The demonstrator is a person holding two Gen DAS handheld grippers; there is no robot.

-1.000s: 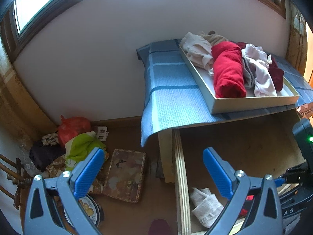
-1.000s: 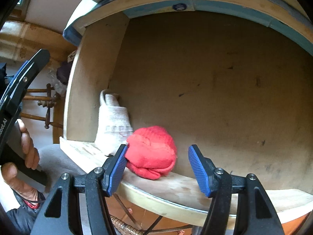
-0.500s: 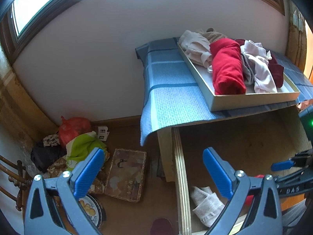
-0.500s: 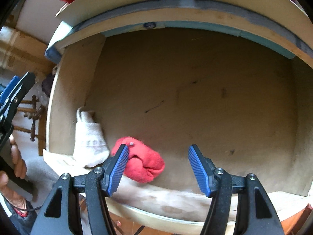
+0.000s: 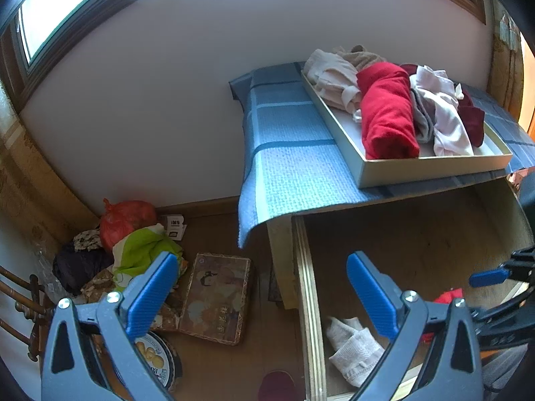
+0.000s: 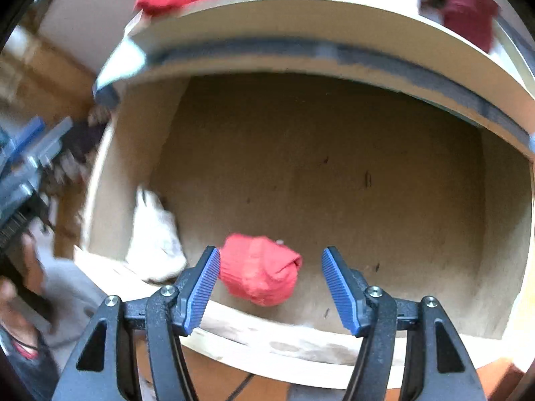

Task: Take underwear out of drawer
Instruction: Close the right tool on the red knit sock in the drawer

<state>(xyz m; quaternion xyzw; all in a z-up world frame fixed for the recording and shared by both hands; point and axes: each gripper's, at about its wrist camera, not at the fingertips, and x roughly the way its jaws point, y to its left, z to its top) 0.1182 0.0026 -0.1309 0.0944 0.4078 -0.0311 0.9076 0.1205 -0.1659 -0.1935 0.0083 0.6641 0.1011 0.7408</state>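
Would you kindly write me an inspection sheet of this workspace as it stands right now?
Surface: blue checked cloth covers the cabinet top; a tray of folded clothes sits on it.
Job's things: open drawer holds a red underwear bundle and a white garment, apart, near the front edge.
Clutter: floor has an orange bag, green cloth, flat box, cookie tin.
Grippers: left gripper open, empty; right gripper open above the red bundle, not touching.
Cables: nothing seen.
Surroundings: white wall, window.
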